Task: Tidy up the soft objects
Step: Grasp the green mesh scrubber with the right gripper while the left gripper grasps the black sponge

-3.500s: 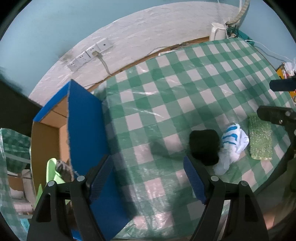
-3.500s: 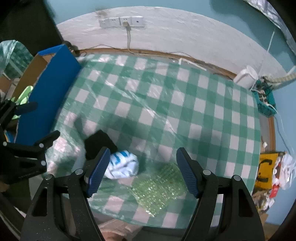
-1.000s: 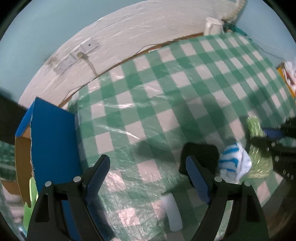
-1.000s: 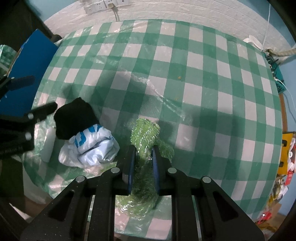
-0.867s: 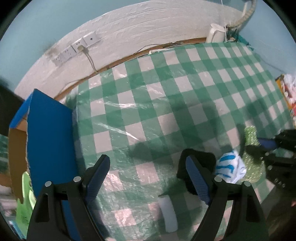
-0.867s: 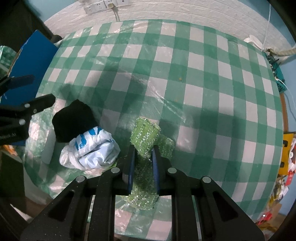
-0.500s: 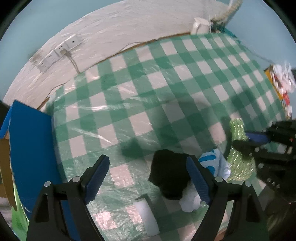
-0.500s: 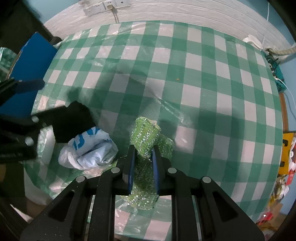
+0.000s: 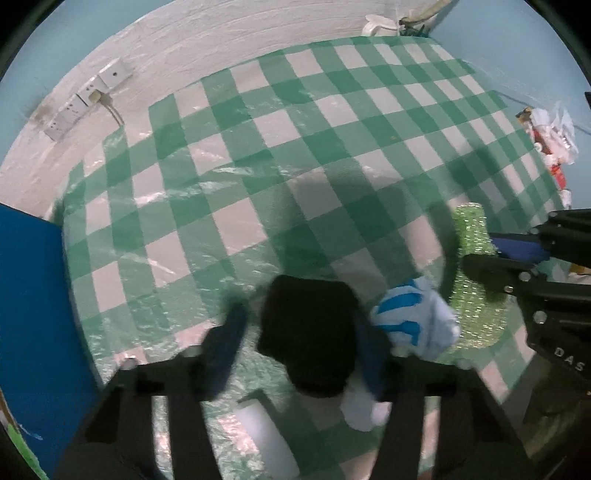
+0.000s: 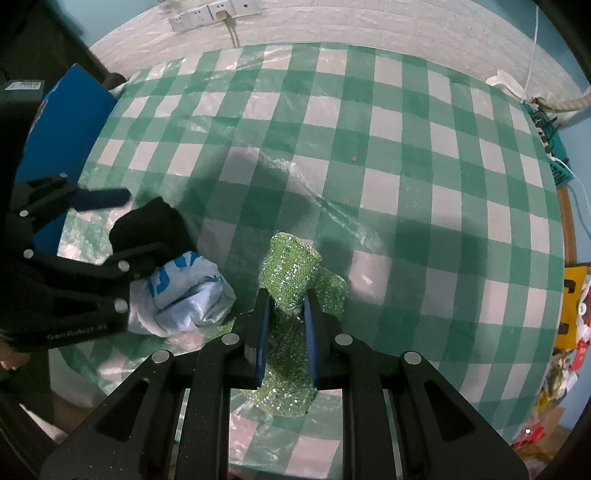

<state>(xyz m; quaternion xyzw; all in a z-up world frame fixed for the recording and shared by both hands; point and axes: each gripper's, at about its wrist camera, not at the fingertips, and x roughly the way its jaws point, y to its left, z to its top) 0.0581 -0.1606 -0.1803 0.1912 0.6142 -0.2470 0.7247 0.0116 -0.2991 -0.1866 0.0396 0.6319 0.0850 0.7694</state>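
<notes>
A black cloth bundle (image 9: 310, 328) lies near the front edge of the green checked table (image 9: 280, 155). My left gripper (image 9: 299, 332) is open, its blurred jaws on either side of the bundle; it also shows in the right wrist view (image 10: 110, 229) around the black cloth (image 10: 147, 225). A white and blue cloth (image 9: 413, 321) (image 10: 184, 291) lies beside it. My right gripper (image 10: 285, 310) is shut on a green sequin cloth (image 10: 291, 269) and holds its folded end off the table; it shows in the left wrist view too (image 9: 476, 243).
A blue-sided cardboard box (image 9: 29, 325) (image 10: 59, 125) stands off the table's left edge. A white strip (image 9: 266, 435) lies at the front edge. Wall sockets (image 10: 210, 14) and cables are at the back. Clutter (image 10: 576, 317) sits beyond the right edge.
My left gripper has moved forward and down so its open jaws now bracket the black cloth. My right gripper stays shut on the sequin cloth, barely moved.
</notes>
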